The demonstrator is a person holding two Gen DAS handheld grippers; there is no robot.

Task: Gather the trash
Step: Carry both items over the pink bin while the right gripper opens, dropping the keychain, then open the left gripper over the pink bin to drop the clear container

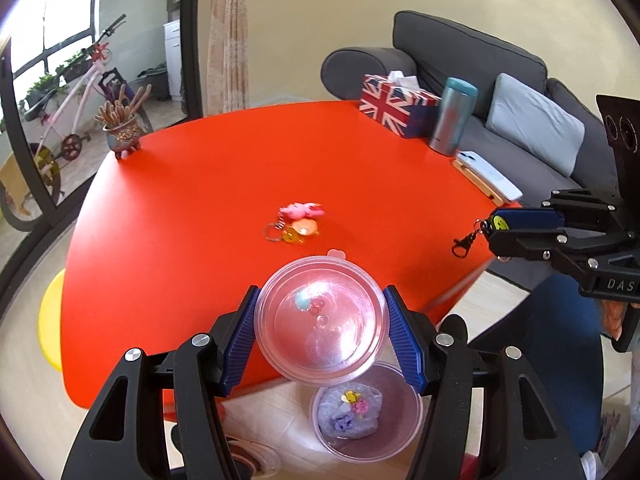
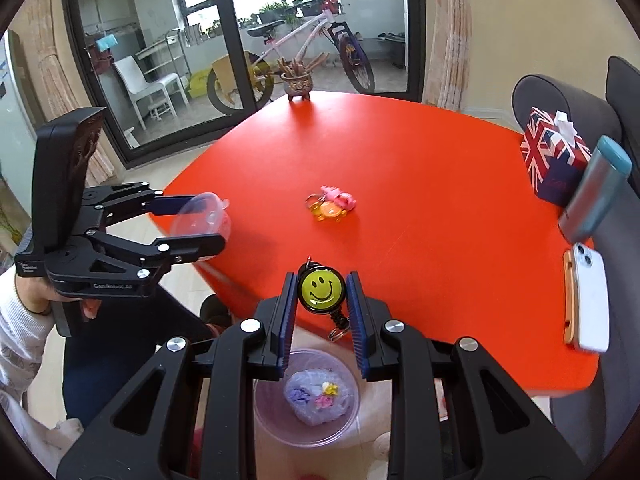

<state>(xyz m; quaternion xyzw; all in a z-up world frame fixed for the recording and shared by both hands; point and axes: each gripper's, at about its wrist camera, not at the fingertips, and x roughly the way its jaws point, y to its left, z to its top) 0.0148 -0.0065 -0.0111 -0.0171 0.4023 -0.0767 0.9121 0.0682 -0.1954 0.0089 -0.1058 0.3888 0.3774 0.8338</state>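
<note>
Trash is seen in three places: a clear cup (image 1: 320, 318) clamped between the jaws of the left gripper (image 1: 320, 334), a smiley badge (image 2: 322, 287) clamped between the jaws of the right gripper (image 2: 322, 312), and a keychain cluster (image 1: 298, 222) lying alone near the middle of the red table (image 1: 200, 200). The cup is held on its side at the near table edge, its round face turned toward the left wrist camera. The badge is held upright, a clip (image 1: 464, 244) dangling from one end and a ring (image 2: 337, 334) from the other. Below both grippers, off the table edge, a clear bowl (image 2: 272, 420) is seen with a crumpled bag (image 2: 318, 398) of small colored items inside. At the far side of the table a flag-patterned tissue box (image 1: 396, 104) and a teal-capped tumbler (image 1: 452, 118) are set just beside each other, with a white phone (image 1: 488, 176) near them at the edge. A potted succulent (image 1: 122, 124) is placed at the far left corner. A grey sofa (image 1: 480, 64) is seen behind the table, and a bicycle (image 2: 304, 56) beyond the glass door.
</note>
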